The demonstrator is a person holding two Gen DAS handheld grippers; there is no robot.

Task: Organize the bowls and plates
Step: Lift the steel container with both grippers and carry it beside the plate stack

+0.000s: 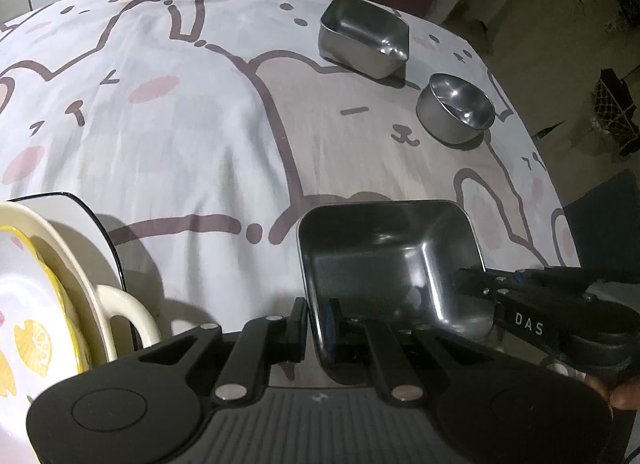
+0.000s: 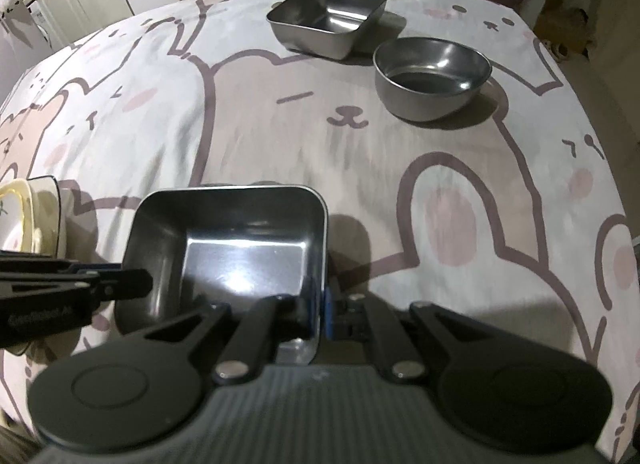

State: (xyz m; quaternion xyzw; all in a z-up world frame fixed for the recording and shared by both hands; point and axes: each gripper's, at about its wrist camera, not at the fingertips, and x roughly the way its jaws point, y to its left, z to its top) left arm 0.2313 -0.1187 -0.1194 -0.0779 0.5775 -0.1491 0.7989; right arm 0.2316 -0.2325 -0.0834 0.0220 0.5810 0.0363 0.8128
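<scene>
Both jaws were clenched on opposite walls of the square steel dish (image 2: 240, 248): the left gripper (image 1: 318, 318) on its left wall, the right gripper (image 2: 318, 304) on its right wall. The dish hung just above the bear-print tablecloth (image 1: 192, 123). Well beyond stood a rectangular steel tray (image 2: 328, 15) and a round steel bowl (image 2: 432, 75). Stacked ceramic plates (image 1: 44, 304) stood beside the left gripper. Risk: uneven pull between the grippers could twist the smooth wall loose.

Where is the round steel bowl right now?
The round steel bowl sits on the bear-print cloth at the far right, just in front and right of the far square steel tray, untouched by either claw.
</scene>
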